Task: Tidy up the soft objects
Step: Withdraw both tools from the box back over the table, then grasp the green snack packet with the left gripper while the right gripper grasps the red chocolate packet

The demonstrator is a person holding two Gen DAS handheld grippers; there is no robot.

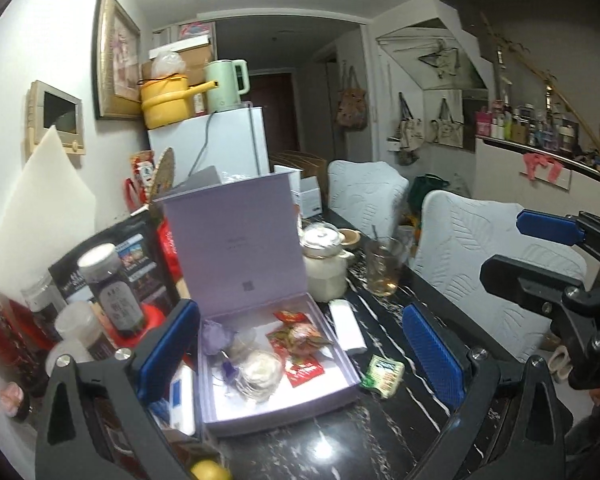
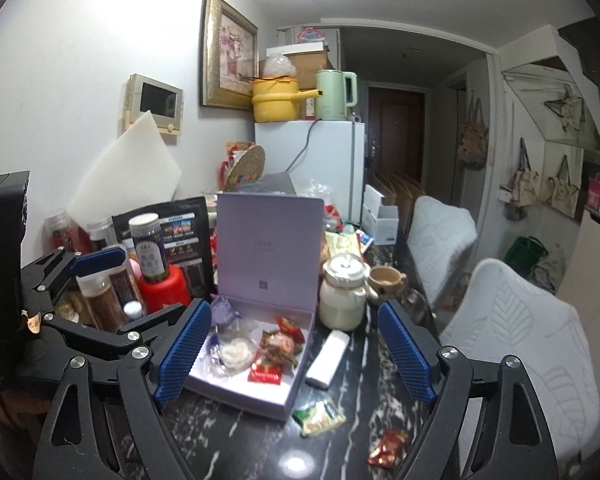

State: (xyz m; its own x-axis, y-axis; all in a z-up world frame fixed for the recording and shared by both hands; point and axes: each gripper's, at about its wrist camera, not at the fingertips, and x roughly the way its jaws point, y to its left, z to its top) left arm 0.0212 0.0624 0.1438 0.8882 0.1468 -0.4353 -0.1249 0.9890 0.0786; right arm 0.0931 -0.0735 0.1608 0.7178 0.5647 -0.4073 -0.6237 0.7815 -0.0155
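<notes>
From my feed the lilac box (image 2: 260, 380) of soft packets sits on the dark marble table (image 2: 364, 364) just ahead of both claws, a green packet (image 2: 319, 417) lying beside it, while my right gripper (image 2: 296, 354) and left gripper (image 1: 300, 348) hover wide apart, holding nothing.

We hold our left gripper (image 1: 300, 354) and right gripper (image 2: 296, 354) side by side, tilted downward. Both sets of fingers stand wide apart, gripping nothing.
</notes>
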